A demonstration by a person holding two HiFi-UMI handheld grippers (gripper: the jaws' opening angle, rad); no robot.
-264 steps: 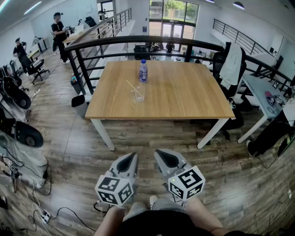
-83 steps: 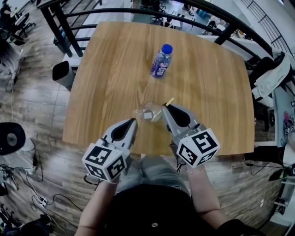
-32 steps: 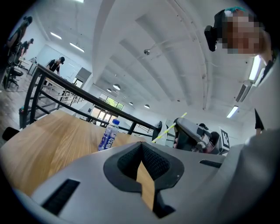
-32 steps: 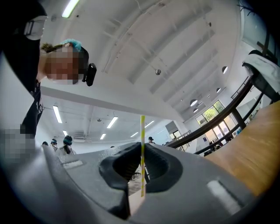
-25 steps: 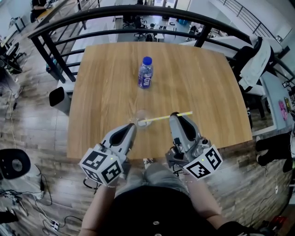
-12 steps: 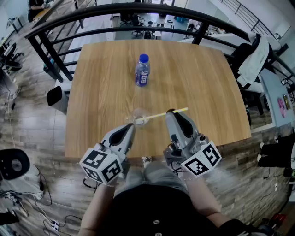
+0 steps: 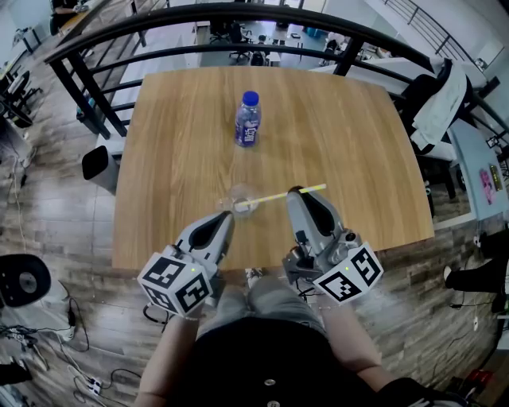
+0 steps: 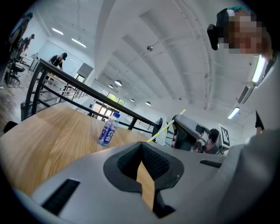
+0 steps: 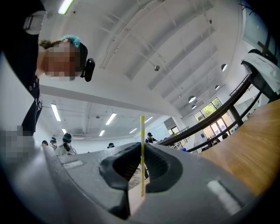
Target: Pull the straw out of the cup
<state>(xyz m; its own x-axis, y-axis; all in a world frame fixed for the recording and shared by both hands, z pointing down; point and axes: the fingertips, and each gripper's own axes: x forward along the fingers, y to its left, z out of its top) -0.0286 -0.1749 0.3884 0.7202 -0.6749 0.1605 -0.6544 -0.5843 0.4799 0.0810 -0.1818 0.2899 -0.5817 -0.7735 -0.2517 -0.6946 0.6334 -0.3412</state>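
In the head view a clear cup (image 7: 239,198) stands on the wooden table (image 7: 175,159) near its front edge. A yellow straw (image 7: 274,196) lies almost level, and its left end is over the cup's rim. My right gripper (image 7: 296,193) is shut on the straw near its middle. In the right gripper view the straw (image 9: 142,131) runs upright between the jaws. My left gripper (image 7: 225,216) hovers just in front of the cup, jaws together, holding nothing. The left gripper view shows the straw (image 8: 166,127) and the right gripper (image 8: 188,129), but the cup is hidden.
A blue-capped water bottle (image 7: 248,119) stands upright further back on the table, also in the left gripper view (image 8: 108,128). A black railing (image 7: 238,16) runs behind the table. A white garment hangs on a chair (image 7: 441,99) at the right.
Since 3.3 s ago the straw has tipped from steep in the cup to almost level, drawn right by the right gripper. In the last half second almost nothing has moved.
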